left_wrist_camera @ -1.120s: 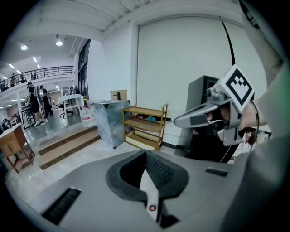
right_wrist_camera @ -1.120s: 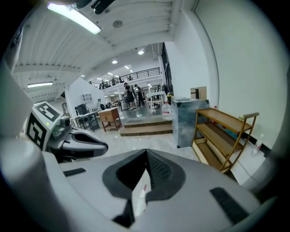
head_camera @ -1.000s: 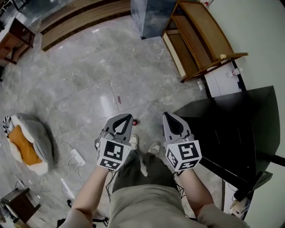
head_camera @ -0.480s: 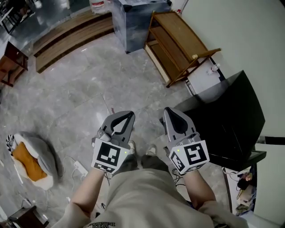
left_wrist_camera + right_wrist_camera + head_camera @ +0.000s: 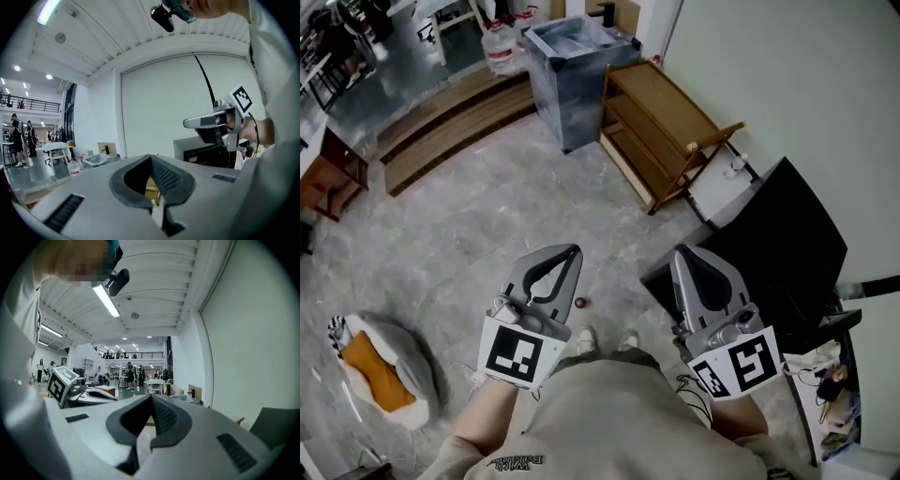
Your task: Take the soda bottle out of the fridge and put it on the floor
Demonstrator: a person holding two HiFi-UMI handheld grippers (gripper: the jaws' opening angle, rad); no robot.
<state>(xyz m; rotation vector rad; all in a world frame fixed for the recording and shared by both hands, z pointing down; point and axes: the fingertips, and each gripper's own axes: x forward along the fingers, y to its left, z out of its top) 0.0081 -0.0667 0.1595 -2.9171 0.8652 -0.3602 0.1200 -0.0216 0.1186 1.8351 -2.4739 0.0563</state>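
No soda bottle shows in any view. A low black fridge-like cabinet (image 5: 773, 253) stands on the floor at the right, against the pale wall; its front is hidden from above. My left gripper (image 5: 571, 251) is held out level over the grey floor, jaws shut and empty. My right gripper (image 5: 682, 253) hangs beside it, by the cabinet's near-left corner, also shut with nothing between its fingers. In the left gripper view the jaws (image 5: 151, 157) meet at the tips, and the right gripper (image 5: 216, 125) shows at the right before the black cabinet (image 5: 206, 152). The right gripper view shows shut jaws (image 5: 151, 397).
A wooden rack (image 5: 661, 131) leans by the wall beyond the cabinet, with a grey bin (image 5: 572, 70) behind it. A small red object (image 5: 579, 302) lies on the floor between the grippers. A grey and orange cushion (image 5: 380, 370) lies at the left. Cables trail by my feet.
Both grippers have risen, and both stay shut and empty. The head view has tipped up, so more of the room's far end and the wall shows.
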